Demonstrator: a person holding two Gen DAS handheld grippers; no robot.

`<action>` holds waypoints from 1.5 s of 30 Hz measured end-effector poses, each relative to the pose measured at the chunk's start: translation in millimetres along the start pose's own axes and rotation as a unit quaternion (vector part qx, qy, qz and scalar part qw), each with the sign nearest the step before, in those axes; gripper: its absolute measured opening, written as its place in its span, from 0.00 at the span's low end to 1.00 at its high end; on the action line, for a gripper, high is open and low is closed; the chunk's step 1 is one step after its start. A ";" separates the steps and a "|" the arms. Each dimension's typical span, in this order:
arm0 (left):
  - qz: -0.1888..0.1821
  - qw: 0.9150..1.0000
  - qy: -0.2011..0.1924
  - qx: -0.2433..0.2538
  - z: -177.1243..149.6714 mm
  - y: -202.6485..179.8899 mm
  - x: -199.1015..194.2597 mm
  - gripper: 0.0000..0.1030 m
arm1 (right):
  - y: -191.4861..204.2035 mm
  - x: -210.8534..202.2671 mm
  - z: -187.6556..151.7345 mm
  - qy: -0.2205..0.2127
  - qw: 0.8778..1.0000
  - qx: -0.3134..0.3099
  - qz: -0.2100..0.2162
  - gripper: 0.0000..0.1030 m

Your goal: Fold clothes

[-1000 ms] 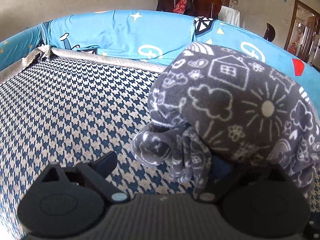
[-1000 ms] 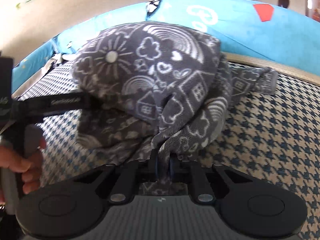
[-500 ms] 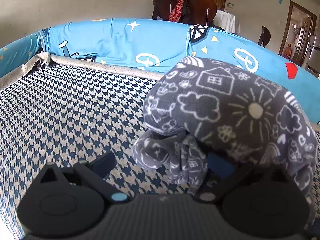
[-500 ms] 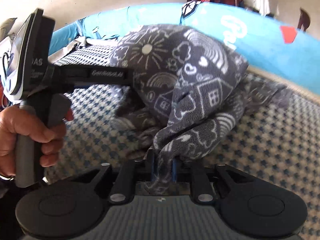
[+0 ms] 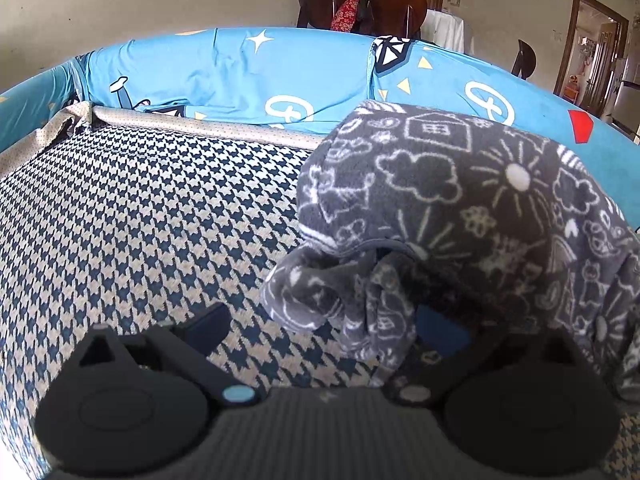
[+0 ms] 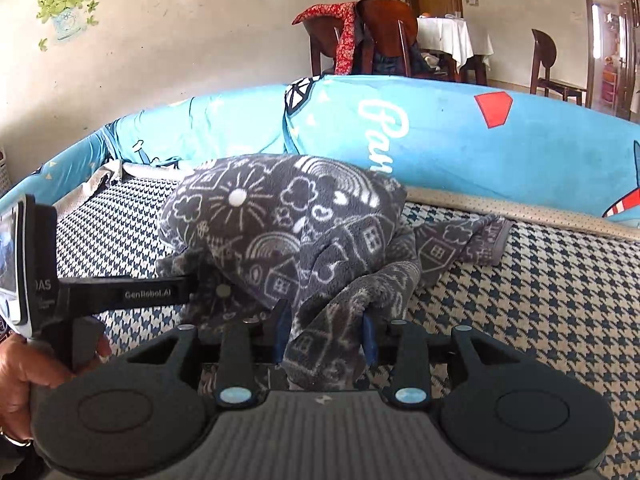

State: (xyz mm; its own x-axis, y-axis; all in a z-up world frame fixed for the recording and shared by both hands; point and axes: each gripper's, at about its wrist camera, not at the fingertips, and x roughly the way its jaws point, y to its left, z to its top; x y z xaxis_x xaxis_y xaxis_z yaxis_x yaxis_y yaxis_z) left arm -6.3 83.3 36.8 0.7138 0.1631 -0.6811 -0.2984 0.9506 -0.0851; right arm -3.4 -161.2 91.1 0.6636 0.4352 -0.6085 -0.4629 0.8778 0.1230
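A grey fleece garment (image 5: 460,200) printed with white houses, suns and clouds sits bunched on the houndstooth seat (image 5: 140,220). My left gripper (image 5: 320,316) is open wide. Its left finger (image 5: 208,324) is bare over the seat, while the garment's hem is draped over its right finger (image 5: 440,330). In the right wrist view the same garment (image 6: 280,216) forms a mound. My right gripper (image 6: 324,338) has its jaws opening, with a hanging fold of the fleece loose between the blue pads (image 6: 280,332). The left gripper's black body (image 6: 120,294) reaches under the mound from the left.
Blue printed cushions (image 5: 240,80) ring the seat at the back and sides, with a beige piped edge (image 6: 520,216) below them. A person's hand (image 6: 24,372) holds the left tool's grip. Wooden chairs (image 6: 380,36) and a cloth-covered table (image 6: 452,36) stand beyond the cushions.
The right gripper's jaws have spread apart from a tight pinch on the fold, and it has lifted, so more of the room shows. The left gripper has held still.
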 end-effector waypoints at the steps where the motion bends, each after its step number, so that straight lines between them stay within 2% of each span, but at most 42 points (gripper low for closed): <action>1: 0.000 1.000 0.000 0.000 0.1 0.5 0.2 1.00 | 0.9 -1.8 1.1 0.000 1.000 -0.002 0.005 0.40; 3: -0.002 1.000 0.004 -0.004 0.9 2.6 0.8 1.00 | 4.2 -5.8 0.7 0.002 1.000 -0.008 0.018 0.44; 9: -0.004 0.999 0.007 -0.036 4.5 16.2 -0.1 1.00 | 16.5 -18.2 -3.1 -0.006 0.998 -0.049 0.024 0.57; 11: -0.001 0.999 0.003 -0.042 5.4 19.7 -1.7 1.00 | 18.9 -23.6 -3.7 -0.013 0.998 -0.061 0.023 0.64; 16: -0.001 0.999 0.001 -0.041 4.7 21.2 -3.9 1.00 | 14.4 -29.6 0.5 -0.038 0.998 -0.038 0.038 0.75; 20: -0.002 0.999 0.002 -0.038 3.3 17.8 -3.1 1.00 | 16.9 -9.9 4.7 -0.031 0.999 -0.028 0.022 0.77; 25: -0.002 0.999 0.002 -0.032 1.7 12.1 -2.8 1.00 | 24.8 18.2 10.7 -0.025 0.999 -0.027 -0.002 0.83; 31: 0.000 0.999 0.003 -0.033 0.9 12.5 -1.0 1.00 | 32.1 50.7 19.3 -0.031 0.999 -0.024 -0.004 0.84; 36: 0.003 0.999 0.006 -0.036 0.1 14.7 1.0 1.00 | 35.6 73.7 19.4 -0.043 0.999 -0.022 0.001 0.96; 40: 0.016 0.999 0.012 -0.039 0.0 17.3 4.0 1.00 | 42.1 89.9 16.0 -0.026 0.999 -0.034 -0.012 0.96; 42: 0.018 0.999 0.016 -0.042 -0.4 19.3 6.0 1.00 | 42.2 95.0 13.2 -0.014 0.999 -0.029 -0.010 0.93; 43: 0.015 0.999 0.017 -0.043 -0.7 19.2 6.2 1.00 | 41.5 97.3 11.8 -0.007 0.999 -0.028 -0.014 0.87; 44: 0.011 0.999 0.016 -0.044 -0.9 18.8 5.8 1.00 | 40.8 99.5 10.4 -0.001 0.999 -0.027 -0.018 0.74; 45: 0.008 0.999 0.015 -0.044 -1.1 18.3 5.4 1.00 | 40.1 101.9 8.9 0.006 0.999 -0.029 -0.027 0.66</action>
State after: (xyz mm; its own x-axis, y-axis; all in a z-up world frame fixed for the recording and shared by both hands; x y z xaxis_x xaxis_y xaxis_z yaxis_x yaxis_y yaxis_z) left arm -8.6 101.3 30.7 0.6897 0.1683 -0.7042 -0.3653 0.9206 -0.1378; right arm 50.9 -79.9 41.0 0.6815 0.3843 -0.6228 -0.4595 0.8871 0.0446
